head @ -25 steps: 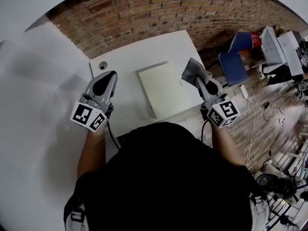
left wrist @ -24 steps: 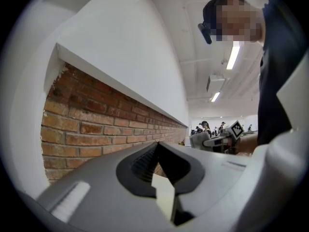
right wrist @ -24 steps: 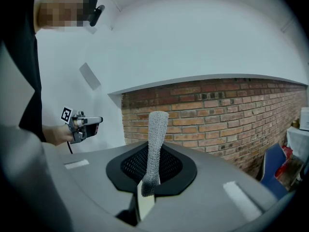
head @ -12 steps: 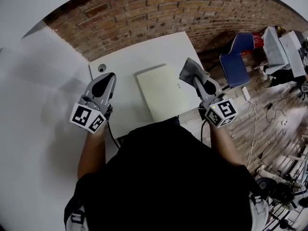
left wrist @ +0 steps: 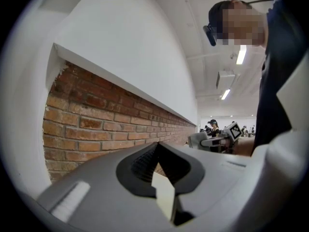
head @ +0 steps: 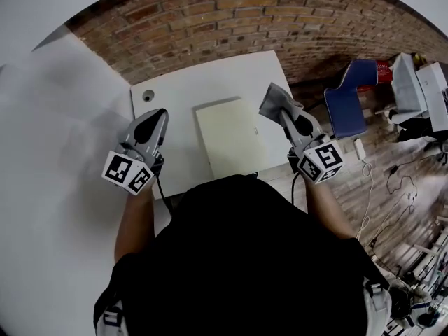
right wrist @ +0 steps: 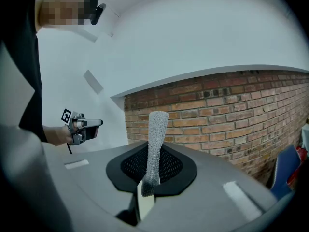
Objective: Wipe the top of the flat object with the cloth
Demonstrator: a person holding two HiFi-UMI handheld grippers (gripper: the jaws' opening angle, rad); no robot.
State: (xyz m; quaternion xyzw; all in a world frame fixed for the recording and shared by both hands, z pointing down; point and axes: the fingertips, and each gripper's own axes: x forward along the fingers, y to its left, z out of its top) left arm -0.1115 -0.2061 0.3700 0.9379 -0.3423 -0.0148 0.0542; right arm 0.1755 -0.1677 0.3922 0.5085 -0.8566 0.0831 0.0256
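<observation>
A flat cream-coloured object (head: 230, 138) lies on the white table (head: 182, 89), near its front edge. My right gripper (head: 286, 115) is shut on a grey cloth (head: 276, 101), held above the table's right edge just right of the flat object. In the right gripper view the cloth (right wrist: 155, 144) stands up from between the shut jaws. My left gripper (head: 150, 127) hovers over the table's left side, left of the flat object, shut with nothing in it. The left gripper view looks at the brick wall, jaws together (left wrist: 163, 187).
A brick wall (head: 231, 19) runs behind the table. A round hole (head: 146, 96) sits in the table's far left corner. A blue chair (head: 346, 100) stands to the right, with cables (head: 395, 187) on the wooden floor. White wall panels (head: 49, 152) are at the left.
The view has shifted slightly; both grippers stay about where they were, the right still holding the cloth beside the flat object.
</observation>
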